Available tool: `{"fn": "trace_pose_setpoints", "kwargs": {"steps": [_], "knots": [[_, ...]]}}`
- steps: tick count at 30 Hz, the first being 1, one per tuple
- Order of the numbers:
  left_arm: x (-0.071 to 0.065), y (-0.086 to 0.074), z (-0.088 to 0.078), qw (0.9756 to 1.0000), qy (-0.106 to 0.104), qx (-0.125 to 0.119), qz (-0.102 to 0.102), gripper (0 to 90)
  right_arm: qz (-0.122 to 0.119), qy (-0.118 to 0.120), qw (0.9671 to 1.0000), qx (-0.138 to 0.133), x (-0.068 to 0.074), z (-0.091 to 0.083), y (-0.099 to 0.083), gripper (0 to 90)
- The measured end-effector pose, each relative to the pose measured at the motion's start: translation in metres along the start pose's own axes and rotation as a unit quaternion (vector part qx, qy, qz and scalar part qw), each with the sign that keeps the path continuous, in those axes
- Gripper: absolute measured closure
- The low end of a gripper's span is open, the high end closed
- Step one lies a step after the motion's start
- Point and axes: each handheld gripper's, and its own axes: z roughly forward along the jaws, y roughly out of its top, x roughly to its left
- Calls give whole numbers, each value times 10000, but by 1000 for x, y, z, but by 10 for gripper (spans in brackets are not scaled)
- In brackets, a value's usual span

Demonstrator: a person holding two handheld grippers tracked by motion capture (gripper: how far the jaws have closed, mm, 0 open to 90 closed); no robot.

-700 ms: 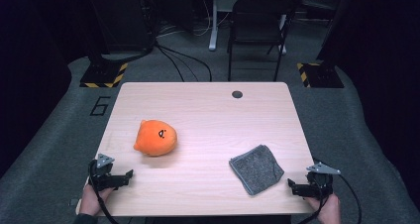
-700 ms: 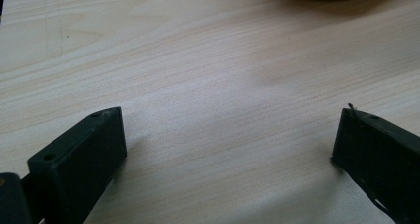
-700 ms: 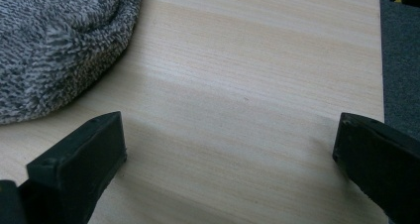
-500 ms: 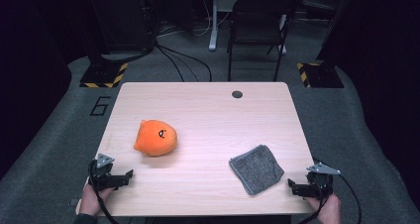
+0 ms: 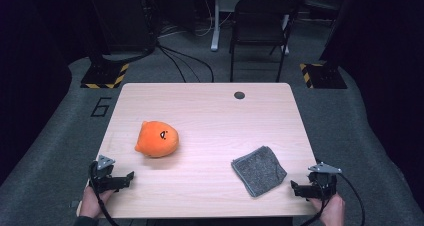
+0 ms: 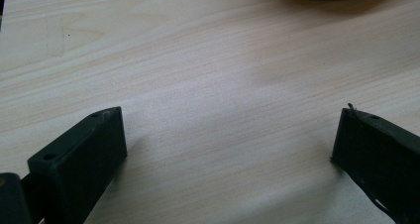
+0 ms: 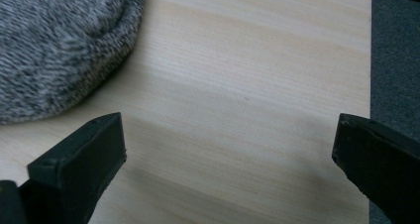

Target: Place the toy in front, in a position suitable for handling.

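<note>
One orange plush toy (image 5: pixel 157 139) lies ahead of the left gripper (image 5: pixel 125 178) and one grey cloth (image 5: pixel 258 170) just beside the right gripper (image 5: pixel 296 188), both grippers low at the near table (image 5: pixel 210 111) edge, jaws apart, empty.

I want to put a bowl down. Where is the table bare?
The widest bare stretch is the far half of the table, beyond the orange plush toy, up to the round hole. The middle, between the toy and the grey cloth, is also free. The near corners hold the left claw and right claw.
</note>
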Motion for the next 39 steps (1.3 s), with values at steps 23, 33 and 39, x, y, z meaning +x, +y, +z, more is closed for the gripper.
{"fn": "trace_pose_setpoints", "kwargs": {"steps": [23, 33, 39], "knots": [[0, 0, 0, 10000, 2, 2, 0, 3, -417, 769, 9945, -570, 58, -27, 38, 0], [0, 0, 0, 10000, 3, 3, 0, 2, -612, 883, 9940, -219, 87, 2, 56, 0], [0, 0, 0, 10000, 2, 2, 1, 2, -839, 749, 9937, -27, 94, 17, 61, 0]]}}
